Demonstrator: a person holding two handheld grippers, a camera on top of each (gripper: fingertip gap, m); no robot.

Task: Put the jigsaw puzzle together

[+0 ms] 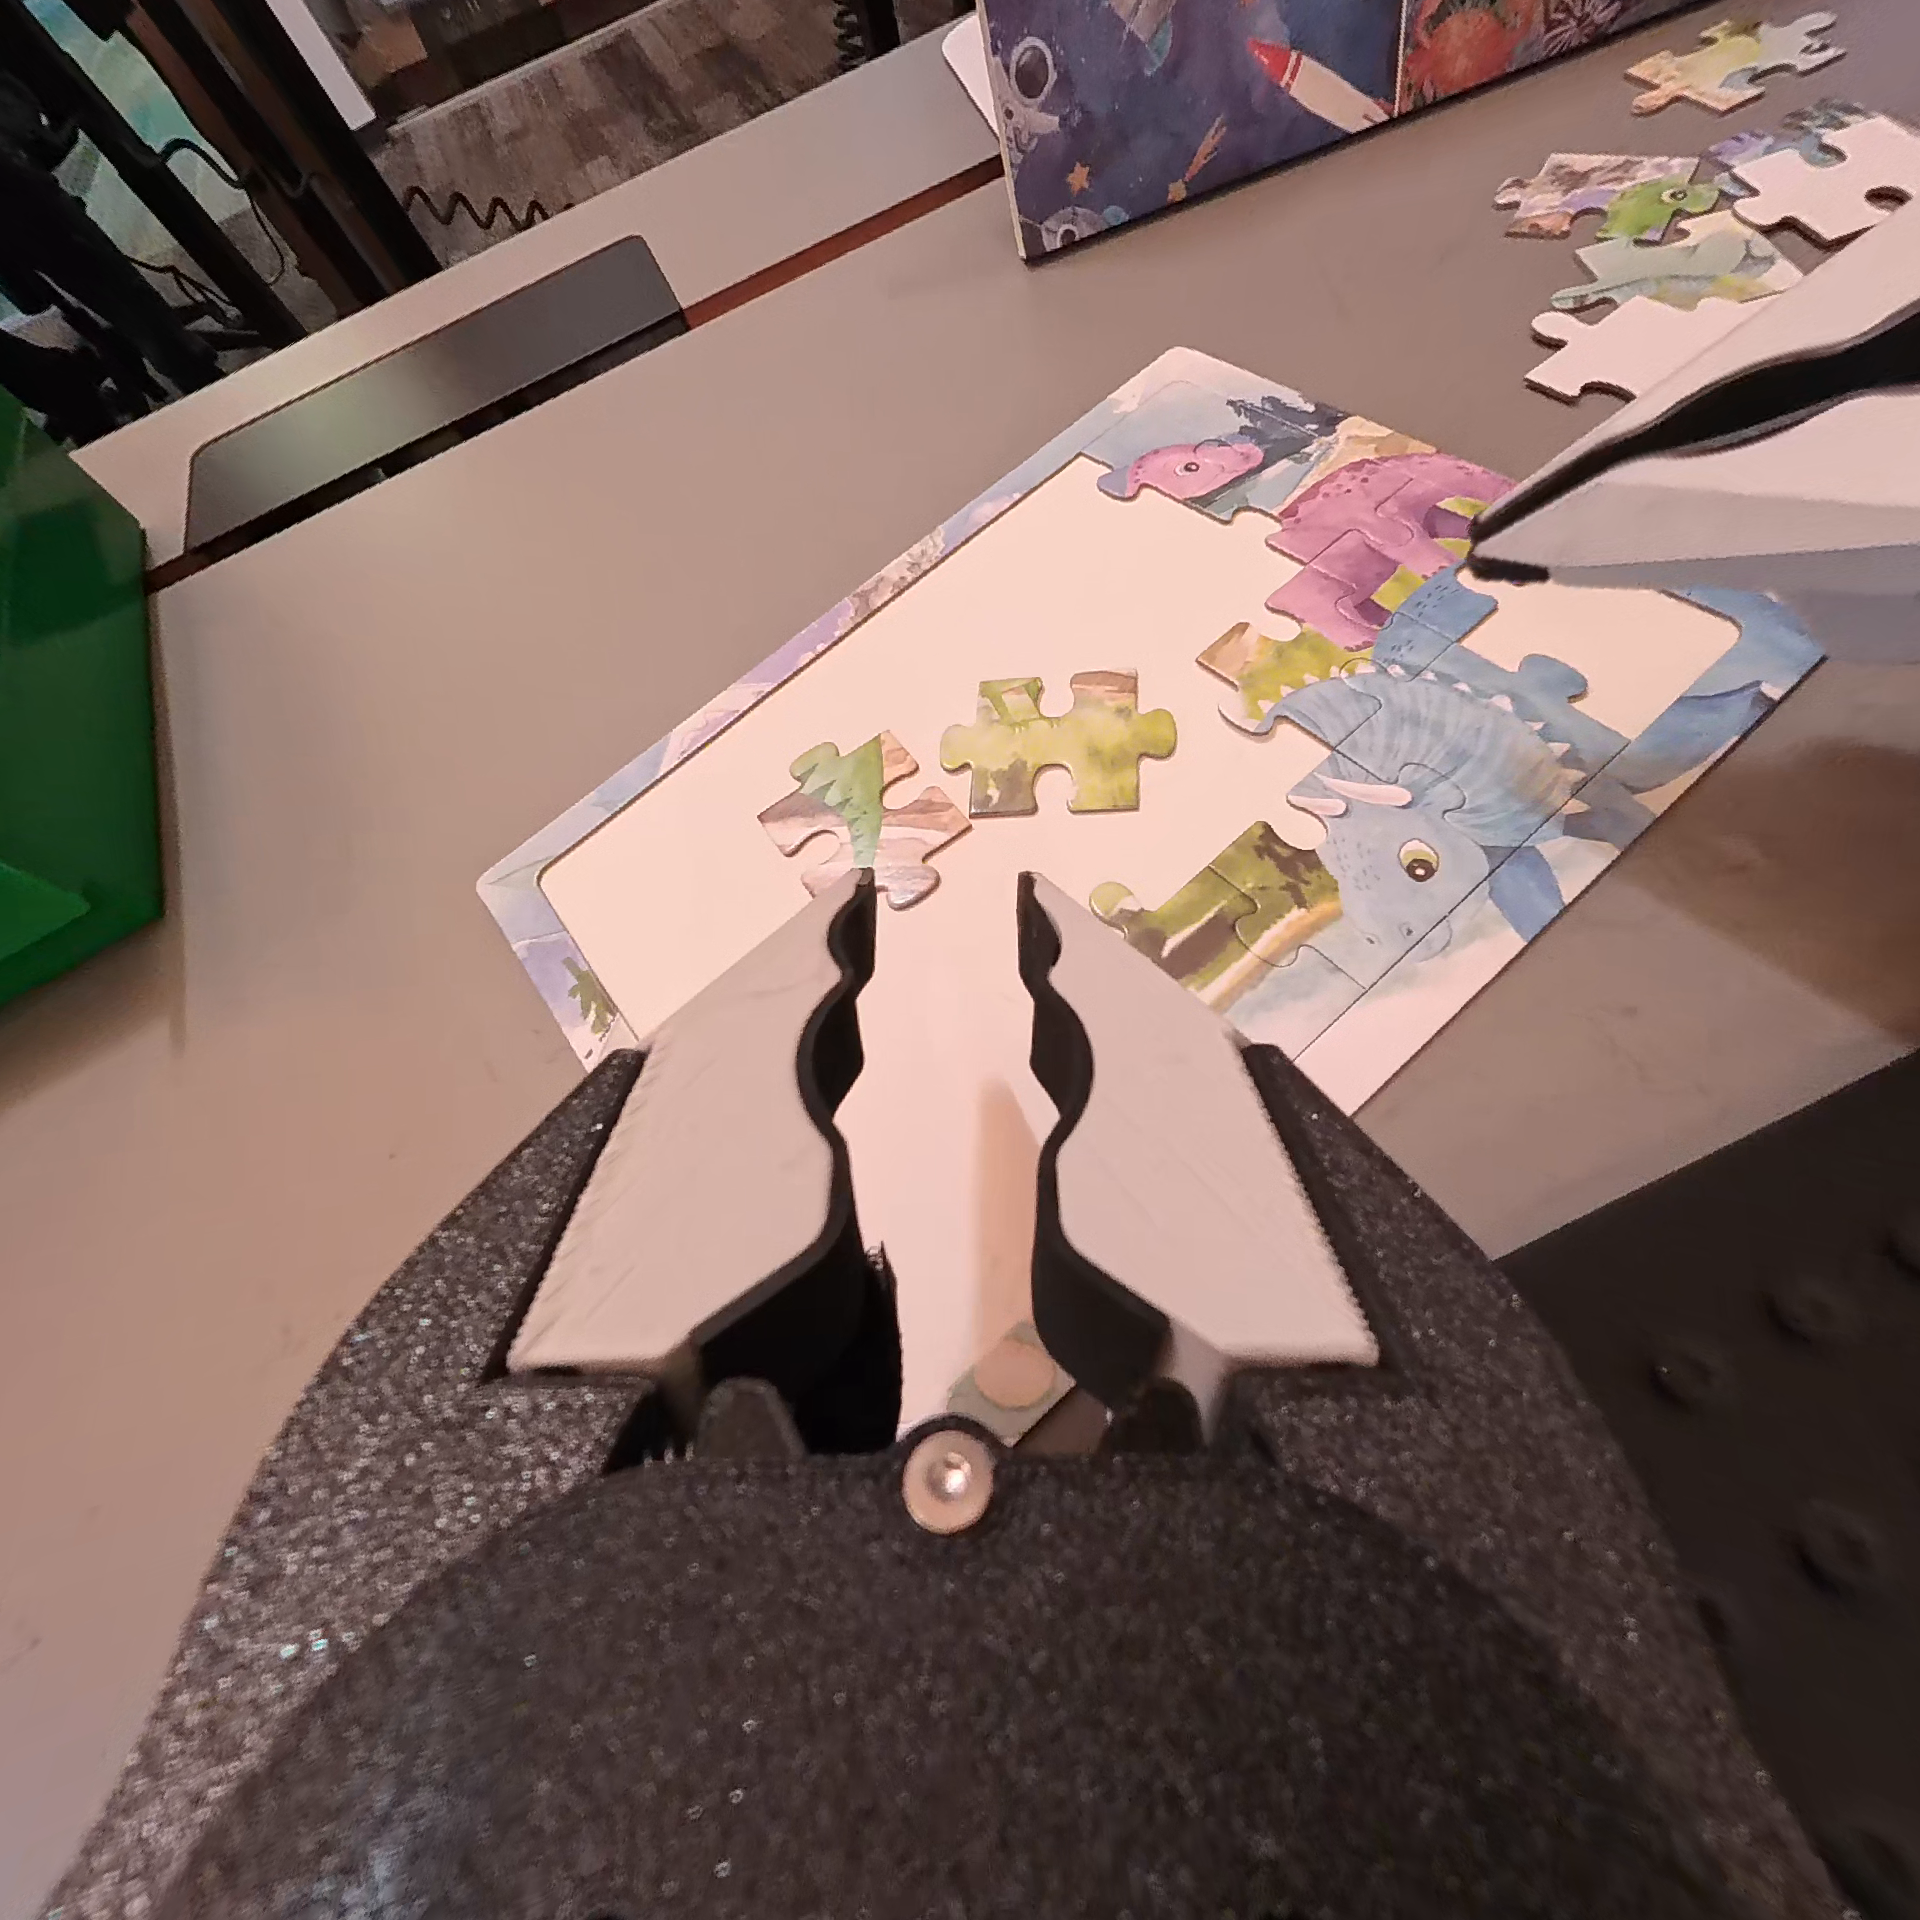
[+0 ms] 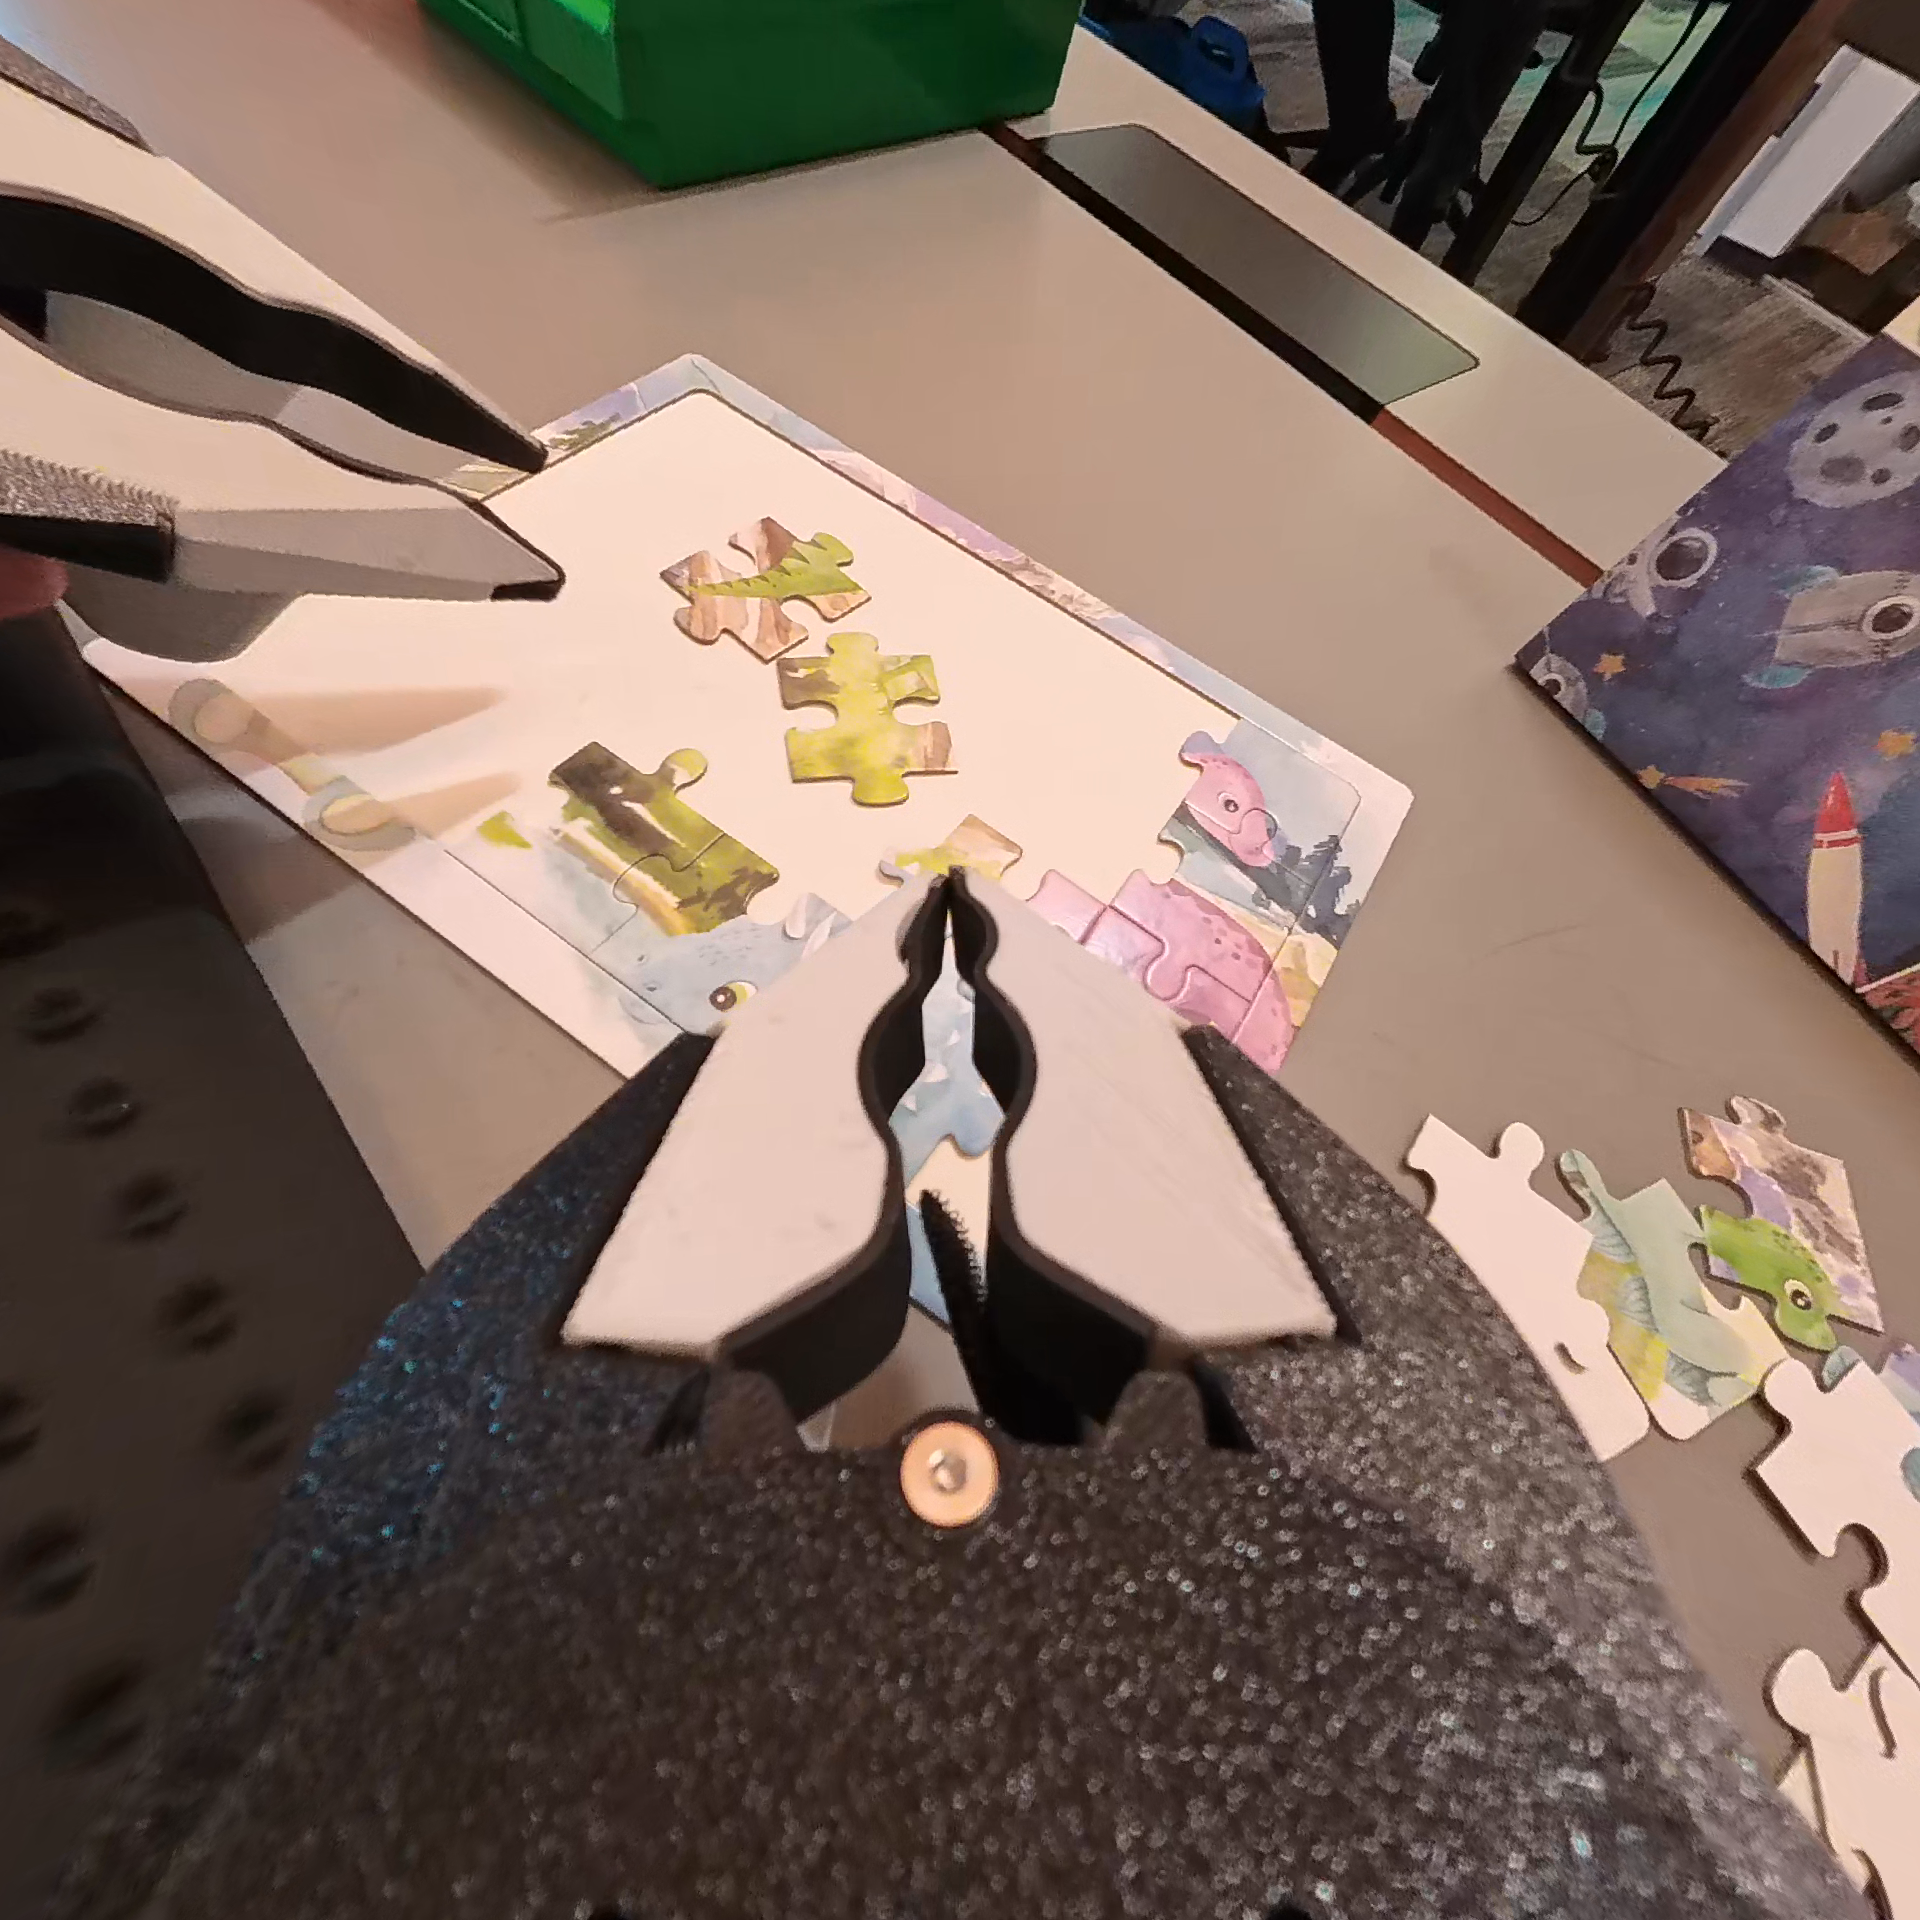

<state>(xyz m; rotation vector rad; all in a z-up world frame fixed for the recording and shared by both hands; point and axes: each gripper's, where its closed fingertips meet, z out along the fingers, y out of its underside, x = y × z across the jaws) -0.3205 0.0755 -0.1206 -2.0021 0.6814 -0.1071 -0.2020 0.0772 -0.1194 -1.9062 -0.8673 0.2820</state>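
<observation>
A puzzle tray [image 1: 935,603] with a white floor lies on the grey table. Its right part holds joined pieces: a blue triceratops [image 1: 1455,790] and a purple dinosaur [image 1: 1371,520]. Two loose pieces lie on the white floor, a brown-green one [image 1: 862,821] and a green one [image 1: 1055,753]. My left gripper [image 1: 945,888] is open and empty, its tips just short of the brown-green piece. My right gripper [image 2: 951,883] is shut with nothing seen between its tips, over the joined pieces beside the purple dinosaur [image 2: 1174,935]. It also shows in the left wrist view [image 1: 1481,545].
More loose pieces [image 2: 1766,1268], some face down, lie on the table right of the tray [image 2: 644,488]. A space-themed box [image 2: 1766,644] stands behind them. A green bin [image 1: 62,727] sits to the left. A black dimpled mat [image 2: 104,1143] borders the near edge. Spacing between my two grippers at the tips: around 12 centimetres.
</observation>
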